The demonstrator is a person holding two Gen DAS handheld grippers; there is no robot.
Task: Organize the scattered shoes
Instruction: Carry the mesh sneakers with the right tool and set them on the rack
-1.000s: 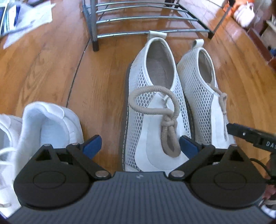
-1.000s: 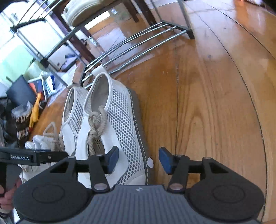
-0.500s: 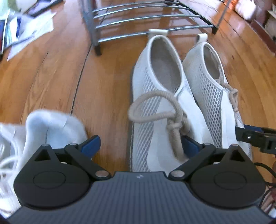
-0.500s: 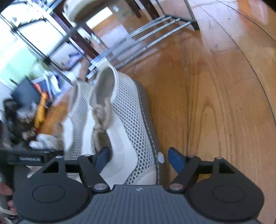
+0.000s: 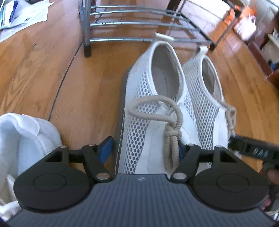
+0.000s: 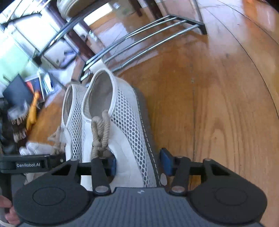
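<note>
Two white mesh shoes with beige laces lie side by side on the wood floor, heels toward a metal shoe rack [image 5: 132,22]. My left gripper [image 5: 144,150] straddles the toe of the left mesh shoe [image 5: 151,108], one pad on each side; the jaws look closed against it. My right gripper [image 6: 139,163] straddles the toe of the right mesh shoe [image 6: 122,132] the same way. The right mesh shoe also shows in the left wrist view [image 5: 207,94], and the left one in the right wrist view [image 6: 73,118].
A white sneaker [image 5: 26,139] lies at the left of the left gripper. Papers [image 5: 19,10] lie on the floor at far left. The rack [image 6: 144,40] stands just past the heels. Clutter and a yellow object [image 6: 32,111] sit at left.
Both grippers have moved forward over the shoe toes and narrowed onto them. The shoes look nearer the rack and slightly raised at the toe.
</note>
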